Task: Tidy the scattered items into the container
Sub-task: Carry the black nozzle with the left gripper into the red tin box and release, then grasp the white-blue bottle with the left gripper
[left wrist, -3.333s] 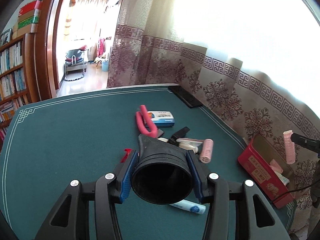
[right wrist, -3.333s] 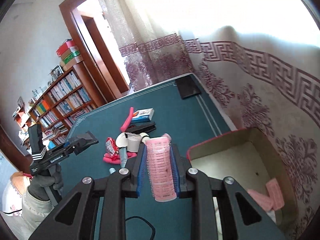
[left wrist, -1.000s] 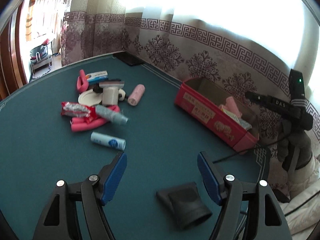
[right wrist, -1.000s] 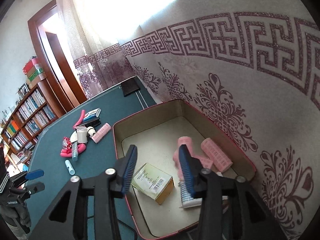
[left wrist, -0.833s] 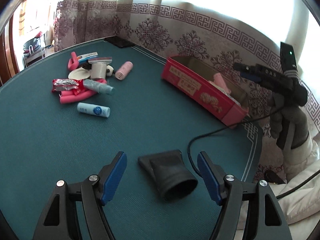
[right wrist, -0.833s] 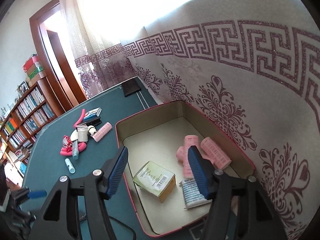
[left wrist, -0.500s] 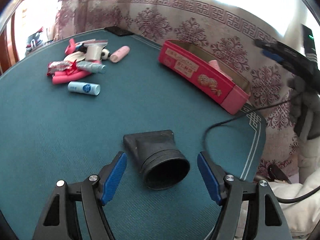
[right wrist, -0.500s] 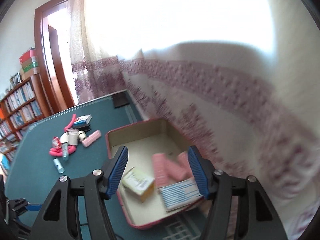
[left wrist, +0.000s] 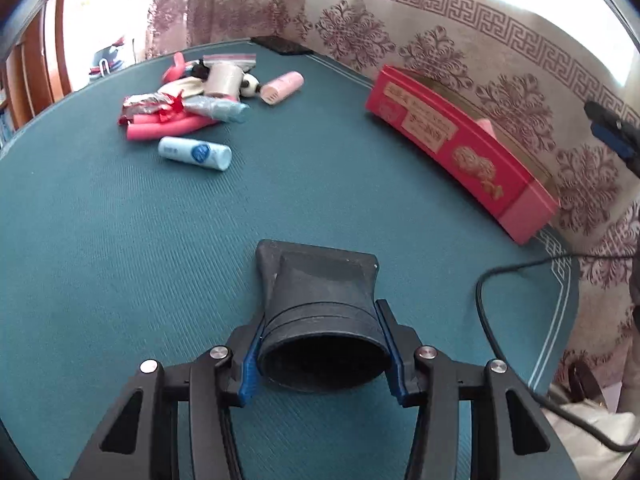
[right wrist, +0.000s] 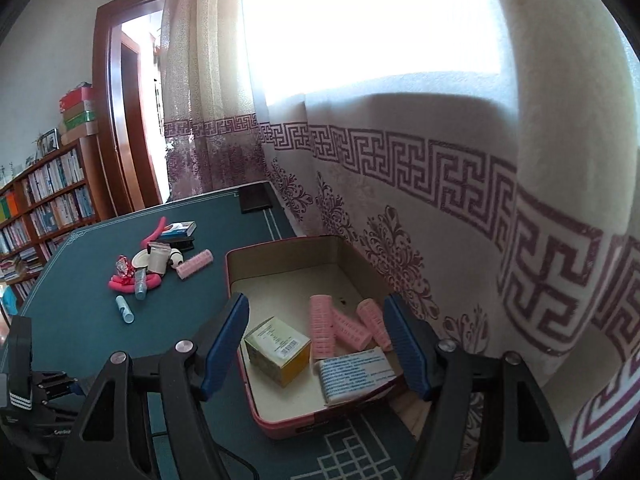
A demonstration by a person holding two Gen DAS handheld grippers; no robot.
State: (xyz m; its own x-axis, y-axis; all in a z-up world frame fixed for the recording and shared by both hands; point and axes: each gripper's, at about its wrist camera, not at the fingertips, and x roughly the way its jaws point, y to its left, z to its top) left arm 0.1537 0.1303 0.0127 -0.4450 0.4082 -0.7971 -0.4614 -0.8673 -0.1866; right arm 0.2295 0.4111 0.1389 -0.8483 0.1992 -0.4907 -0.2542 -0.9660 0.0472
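Left gripper point(left wrist: 320, 354) clamped on the wide round collar of a black plastic hair-dryer nozzle point(left wrist: 320, 304), flat mouth pointing ahead, probably gripped there because the collar gives two firm sides. Red rectangular tin container point(left wrist: 460, 136) lies ahead-right of it, well apart.

Right gripper point(right wrist: 316, 344) spread wide and empty, above the container's point(right wrist: 276, 250) near end; pink hair rollers point(right wrist: 340, 322) inside, between its fingers.

Scattered pile ahead-left: white-blue tube point(left wrist: 195, 153).

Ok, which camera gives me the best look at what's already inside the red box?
The right wrist view: it looks down into the red box, showing three pink rollers, a yellow carton and a white printed packet. The left wrist view shows only its outer side wall, with something pink poking above the rim.
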